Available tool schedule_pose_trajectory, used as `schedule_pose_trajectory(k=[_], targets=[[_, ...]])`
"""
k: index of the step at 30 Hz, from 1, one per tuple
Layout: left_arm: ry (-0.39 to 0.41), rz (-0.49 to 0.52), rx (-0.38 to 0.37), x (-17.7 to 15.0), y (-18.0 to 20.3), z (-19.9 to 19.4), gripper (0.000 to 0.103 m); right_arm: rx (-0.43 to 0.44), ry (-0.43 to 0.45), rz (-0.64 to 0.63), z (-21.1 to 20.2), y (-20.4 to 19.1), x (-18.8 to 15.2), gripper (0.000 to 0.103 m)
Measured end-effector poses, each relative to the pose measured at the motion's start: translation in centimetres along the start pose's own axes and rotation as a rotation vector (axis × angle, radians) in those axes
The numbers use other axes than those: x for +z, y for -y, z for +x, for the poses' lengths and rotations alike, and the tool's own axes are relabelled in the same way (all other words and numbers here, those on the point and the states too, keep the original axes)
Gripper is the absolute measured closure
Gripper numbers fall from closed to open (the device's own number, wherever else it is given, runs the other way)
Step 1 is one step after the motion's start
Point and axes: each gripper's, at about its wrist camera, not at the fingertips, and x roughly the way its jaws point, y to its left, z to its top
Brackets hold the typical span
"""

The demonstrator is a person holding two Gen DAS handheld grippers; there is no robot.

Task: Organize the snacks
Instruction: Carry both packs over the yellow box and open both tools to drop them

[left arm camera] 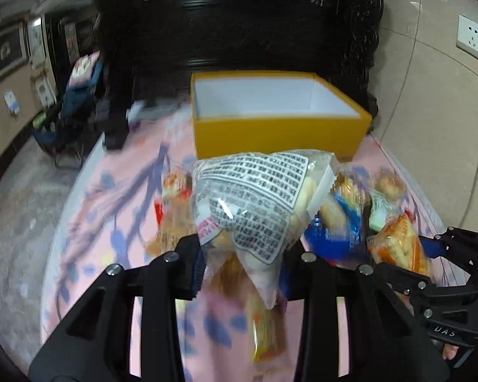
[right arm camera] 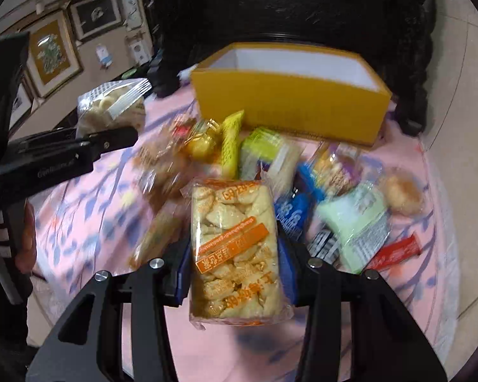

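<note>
Fingers of the left gripper (left arm camera: pixel 243 264) are closed on a clear bag of pale biscuits (left arm camera: pixel 251 203) with a printed label, pinched at its lower end so its length runs forward and up, away from the camera. The right gripper (right arm camera: pixel 234 273) likewise clamps an orange-printed packet of crackers (right arm camera: pixel 234 248), whose long axis also points straight ahead between the blue pads (right arm camera: pixel 285 264).

What matters for the next move is the yellow box (left arm camera: pixel 271 133): it stands open-topped at the far side of the pink cloth (left arm camera: pixel 111 210), directly ahead of both grippers, beyond the loose pile of snacks (right arm camera: pixel 302 172). In the left view the bag's far end overlaps the box's near wall, so the left hand seems the nearer of the two, and it looks higher as well. The right packet sits lower and farther back, with the whole pile between it and the box.

Judged from this, each packet must travel forward and over the near wall before release; the box interior appears white and unfilled so far. Motion blur hides finer detail.
</note>
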Motion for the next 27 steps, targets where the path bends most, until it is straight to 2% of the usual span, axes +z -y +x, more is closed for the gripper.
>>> schedule_pose_trajectory(k=[4, 6, 12, 17, 18, 19, 20, 21, 24, 27], targets=[[0.004, -0.024, 0.004, 8.1, 1.7, 4.3, 0.067, -0.051, 0.059, 0.09, 2.7, 3.7, 7.8, 0.057], [-0.007, -0.027, 0.026, 10.9, 2.5, 7.1, 0.067, -0.065, 0.066, 0.139, 4.4, 5.3, 10.5, 0.057], [-0.064, -0.101, 0.018, 14.7, 1.4, 13.0, 0.067, -0.09, 0.048, 0.209, 9.4, 9.0, 16.9, 0.057], [-0.086, -0.086, 0.043, 16.2, 0.9, 16.0, 0.065, -0.095, 0.049, 0.215, 11.8, 10.2, 20.5, 0.056], [-0.098, -0.09, 0.053, 16.5, 0.6, 16.8, 0.055, -0.1, 0.055, 0.216, 12.1, 10.4, 20.9, 0.055], [-0.105, -0.095, 0.06, 16.6, 0.3, 17.3, 0.043, -0.11, 0.054, 0.218, 12.4, 10.6, 21.3, 0.043], [-0.113, -0.102, 0.073, 16.9, 0.0, 17.7, 0.012, -0.133, 0.048, 0.224, 12.6, 10.7, 21.5, 0.03], [-0.112, -0.104, 0.098, 17.0, -0.3, 17.9, 0.004, -0.142, 0.05, 0.231, 12.6, 10.9, 21.5, 0.03], [-0.09, -0.113, 0.087, 16.8, -1.2, 17.2, 0.005, -0.124, 0.018, 0.206, 11.7, 10.8, 21.1, 0.03], [-0.082, -0.115, 0.067, 14.8, -2.3, 14.8, 0.005, -0.114, 0.007, 0.132, 8.9, 9.5, 18.3, 0.03]])
